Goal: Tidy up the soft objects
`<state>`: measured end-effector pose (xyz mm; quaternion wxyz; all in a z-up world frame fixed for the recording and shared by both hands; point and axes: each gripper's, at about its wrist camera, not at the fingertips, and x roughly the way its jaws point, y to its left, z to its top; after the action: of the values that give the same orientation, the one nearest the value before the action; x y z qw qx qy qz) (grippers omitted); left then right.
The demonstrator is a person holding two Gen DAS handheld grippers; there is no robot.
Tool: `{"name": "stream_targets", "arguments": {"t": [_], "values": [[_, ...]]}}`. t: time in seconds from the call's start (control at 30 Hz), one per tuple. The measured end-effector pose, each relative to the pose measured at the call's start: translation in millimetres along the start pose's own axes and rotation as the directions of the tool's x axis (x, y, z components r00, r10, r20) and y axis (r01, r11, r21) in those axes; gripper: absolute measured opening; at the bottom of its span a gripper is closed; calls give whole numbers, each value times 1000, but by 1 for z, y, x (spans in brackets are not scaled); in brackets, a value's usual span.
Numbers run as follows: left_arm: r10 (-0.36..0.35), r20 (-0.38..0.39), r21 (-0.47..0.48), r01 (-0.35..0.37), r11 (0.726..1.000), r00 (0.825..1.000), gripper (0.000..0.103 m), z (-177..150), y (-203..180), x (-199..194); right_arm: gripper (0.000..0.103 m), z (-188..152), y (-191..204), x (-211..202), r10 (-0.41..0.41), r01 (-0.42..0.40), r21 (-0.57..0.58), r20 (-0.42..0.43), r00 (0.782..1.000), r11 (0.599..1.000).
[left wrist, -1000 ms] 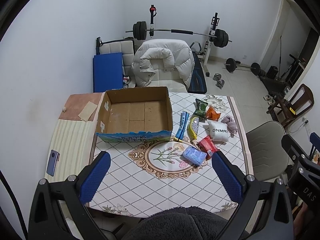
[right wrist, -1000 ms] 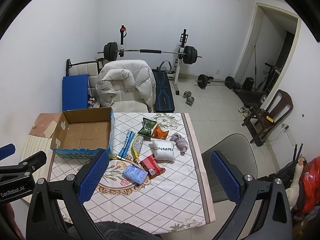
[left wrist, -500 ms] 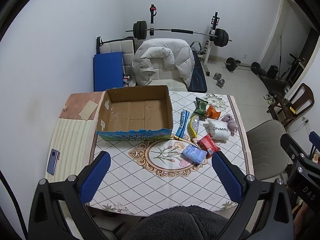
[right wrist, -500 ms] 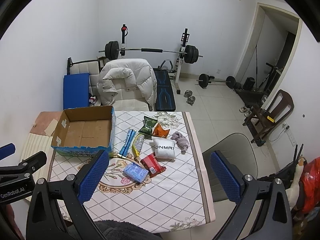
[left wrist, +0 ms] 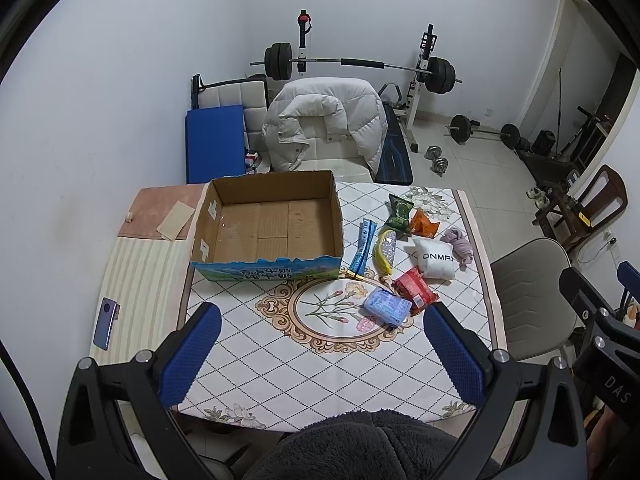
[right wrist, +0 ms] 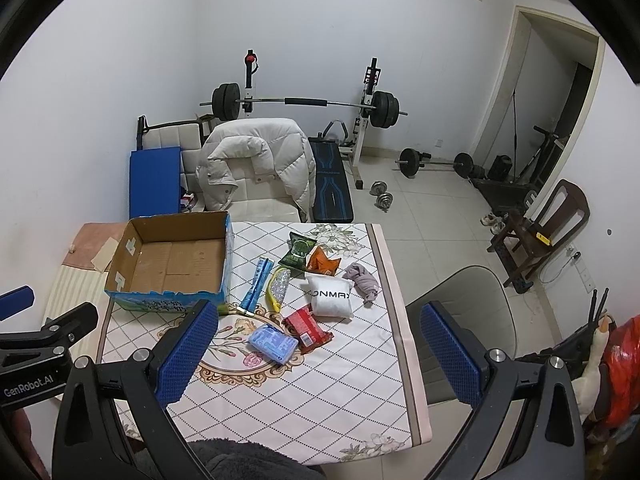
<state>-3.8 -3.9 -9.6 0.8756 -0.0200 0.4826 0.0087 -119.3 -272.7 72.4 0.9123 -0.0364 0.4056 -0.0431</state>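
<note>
While nothing has yet gone into the cardboard box [left wrist: 276, 224], the soft objects lie in a loose cluster ahead and to the right of the left hand-held gripper [left wrist: 320, 354], on the patterned counter [left wrist: 320, 368]. The blue packet [left wrist: 387, 306] is nearest, touching the red packet [left wrist: 414, 290], with the white pillow pack [left wrist: 436, 258], purple cloth [left wrist: 460, 245] and green bag [left wrist: 400, 210] beyond.

Both hand-held grippers hover above the near edge, jaws wide apart and holding nothing; the right hand-held gripper [right wrist: 318, 354] sits almost over the cluster. This looks like the opening step. The next move probably calls for lowering onto the blue packet and closing gently, since it will give.

The yellow item [left wrist: 385, 249] beside the blue strip [left wrist: 364, 246] is hard to identify, and the box's near inner wall is hidden.
</note>
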Motion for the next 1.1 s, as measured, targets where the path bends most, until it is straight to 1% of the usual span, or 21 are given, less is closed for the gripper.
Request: {"name": "stream_targets", "arguments": {"t": [0.53, 0.63, 0.7, 0.73, 0.77, 0.8, 0.83, 0.87, 0.9, 0.93, 0.97, 1.0, 1.03, 1.07, 1.1], "values": [[-5, 3, -2, 5, 1000, 1000, 103, -3, -12, -5, 103, -2, -1, 0, -2, 2, 4, 0, 1000, 1000], [-11, -6, -4, 11, 1000, 1000, 103, 2, -22, -6, 103, -2, -3, 3, -1, 1, 8, -10, 1000, 1000], [-9, -17, 3, 9, 1000, 1000, 103, 5, -28, 5, 103, -1, -9, 10, 2, -1, 14, -17, 1000, 1000], [-3, -39, 6, 3, 1000, 999, 103, 8, -31, 18, 103, 0, -13, 19, 5, -5, 17, -27, 1000, 1000], [-4, -63, 1, 4, 1000, 998, 103, 10, -33, 35, 103, 7, -21, 23, 10, -10, 20, -36, 999, 1000], [-11, -99, -8, 10, 1000, 995, 103, 13, -36, 55, 103, 8, -32, 42, 31, -29, 35, -56, 998, 999], [-19, -138, -21, 16, 1000, 990, 103, 14, -37, 74, 103, 9, -36, 50, 37, -34, 39, -67, 997, 999], [-34, -200, -41, 26, 999, 979, 103, 16, -41, 106, 103, 9, -43, 71, 48, -44, 44, -101, 994, 998], [-51, -264, -62, 36, 997, 963, 103, 16, -42, 134, 103, 8, -52, 107, 62, -56, 41, -167, 984, 998], [-87, -334, -100, 57, 993, 939, 103, 15, -45, 168, 103, 6, -57, 129, 72, -66, 36, -196, 978, 997], [-123, -388, -141, 73, 987, 914, 103, 12, -45, 196, 103, 1, -62, 167, 92, -90, 20, -259, 961, 996], [-168, -450, -203, 83, 976, 877, 103, 5, -46, 232, 103, -3, -64, 199, 99, -103, 4, -324, 941, 995], [-217, -495, -268, 89, 959, 841, 103, -1, -48, 261, 103, -8, -66, 226, 104, -115, -8, -371, 923, 993], [-281, -536, -349, 94, 932, 796, 103, -7, -52, 295, 103, -16, -68, 255, 120, -138, -12, -421, 899, 990], [-321, -552, -404, 90, 910, 769, 102, -14, -57, 318, 103, -25, -70, 286, 134, -157, -10, -472, 872, 987]]}}
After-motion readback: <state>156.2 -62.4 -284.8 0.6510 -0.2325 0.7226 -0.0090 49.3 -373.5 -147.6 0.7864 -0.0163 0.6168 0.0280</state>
